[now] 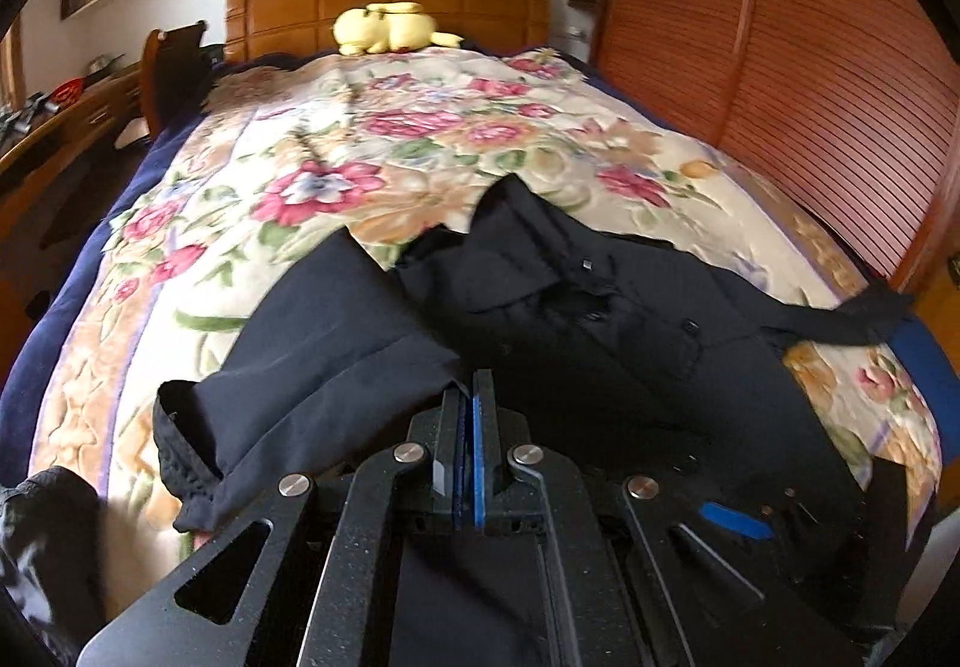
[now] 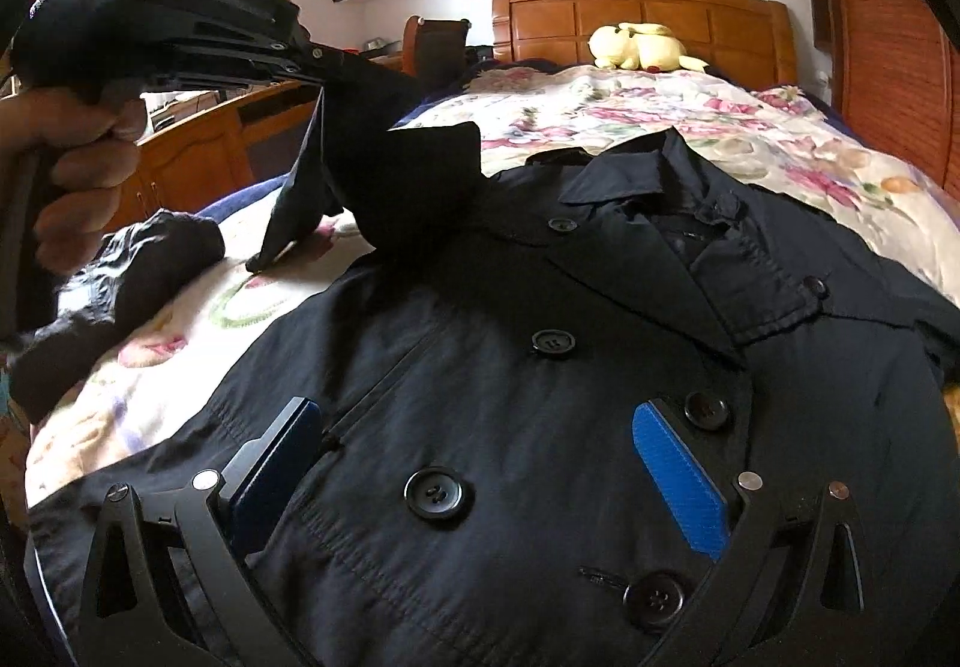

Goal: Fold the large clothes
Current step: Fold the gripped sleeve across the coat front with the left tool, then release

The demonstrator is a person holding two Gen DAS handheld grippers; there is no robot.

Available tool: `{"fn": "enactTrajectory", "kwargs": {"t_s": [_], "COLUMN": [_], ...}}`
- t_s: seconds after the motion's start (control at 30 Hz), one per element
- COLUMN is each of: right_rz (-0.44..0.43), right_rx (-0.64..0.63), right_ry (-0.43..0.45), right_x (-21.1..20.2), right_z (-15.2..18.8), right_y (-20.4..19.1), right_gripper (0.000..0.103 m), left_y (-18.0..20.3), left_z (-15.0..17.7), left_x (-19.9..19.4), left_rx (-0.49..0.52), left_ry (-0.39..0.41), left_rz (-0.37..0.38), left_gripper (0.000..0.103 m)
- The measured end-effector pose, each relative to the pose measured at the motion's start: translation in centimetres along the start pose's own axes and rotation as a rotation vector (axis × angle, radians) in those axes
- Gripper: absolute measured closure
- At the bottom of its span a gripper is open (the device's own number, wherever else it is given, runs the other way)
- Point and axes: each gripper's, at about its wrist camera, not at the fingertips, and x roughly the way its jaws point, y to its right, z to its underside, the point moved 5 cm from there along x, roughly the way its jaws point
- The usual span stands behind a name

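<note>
Coat [image 2: 480, 367] spread buttons-up on the flowered bedspread [image 1: 420, 139]; left gripper [image 1: 468, 397] clenched on its raised sleeve [image 2: 408, 181], right gripper [image 2: 480, 427] released, bare bedspread beyond the collar [image 2: 648, 169].

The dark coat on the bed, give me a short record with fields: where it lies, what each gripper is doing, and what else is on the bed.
garment: dark double-breasted coat, front up, buttons showing
surface: floral bedspread
left gripper: shut on the coat's sleeve, which is lifted off the bed
right gripper: open, fingers spread over the coat's front
collar: toward the headboard
other items: yellow plush toy by the headboard; dark crumpled garment at the bed's left edge
</note>
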Motion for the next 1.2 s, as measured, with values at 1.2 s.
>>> {"fn": "enactTrajectory", "kwargs": {"t_s": [1.2], "right_rz": [0.037], "right_rx": [-0.003], "right_ry": [-0.014], "right_x": [0.3], "right_z": [0.2], "right_y": [0.0], "right_gripper": [0.0], "left_y": [-7.9], "left_z": [14.4], "left_x": [-2.9], "left_rx": [-0.103], "left_ry": [0.056], "left_rz": [-0.141], "left_gripper": [0.073]}}
